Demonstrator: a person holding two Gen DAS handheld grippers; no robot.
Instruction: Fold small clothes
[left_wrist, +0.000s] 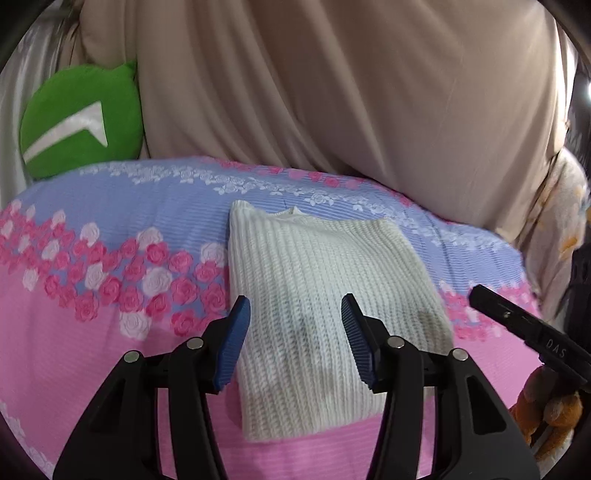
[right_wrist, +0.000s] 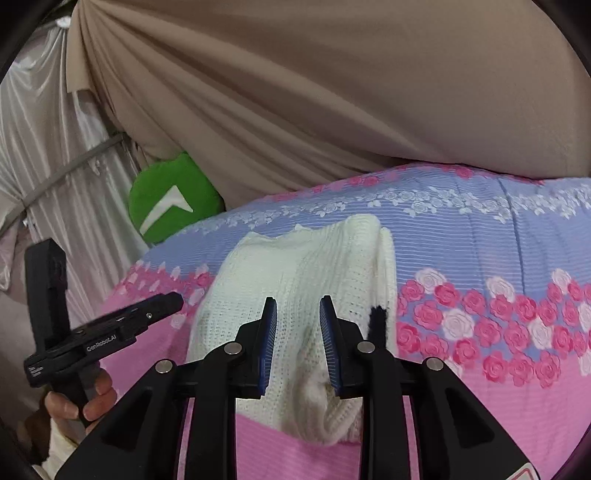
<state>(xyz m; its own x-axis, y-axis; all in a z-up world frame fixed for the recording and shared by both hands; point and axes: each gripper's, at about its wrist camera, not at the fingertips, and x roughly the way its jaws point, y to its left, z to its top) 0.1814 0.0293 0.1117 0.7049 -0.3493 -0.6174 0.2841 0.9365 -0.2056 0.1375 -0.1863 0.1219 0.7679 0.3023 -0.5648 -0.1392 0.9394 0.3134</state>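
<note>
The left gripper (left_wrist: 295, 306) has two black arms with two blue pads (left_wrist: 231, 345). Its jaws stand apart and nothing is pinched between them. Behind the gap you see one white knitted sweater (left_wrist: 317, 273). It is folded into a long, neat shape.

The right gripper (right_wrist: 298, 308) also has two blue pads (right_wrist: 269, 343). Its jaws are closer together, but there is still a gap, and they hold nothing. The same sweater (right_wrist: 295, 273) lies behind them. From the right wrist view, one side of it is folded over into a thick roll. There is one small black fuzzy bit (right_wrist: 377, 325) at the sweater's edge, just beside the right jaw.

The sweater lies flat on one bedspread (left_wrist: 110, 332). The bedspread is pink near the camera and blue farther back, with many pink and white roses on it.

Behind the bed hangs one big tan cloth (left_wrist: 332, 92). One green cushion (left_wrist: 81, 118) with a white mark sits at the far left corner of the bed. A shiny silver curtain (right_wrist: 48, 147) hangs on the left.

In the right wrist view, one hand (right_wrist: 79, 400) holds the handle of the other gripper. In the left wrist view, an orange soft toy (left_wrist: 550, 410) shows at the bottom right.
</note>
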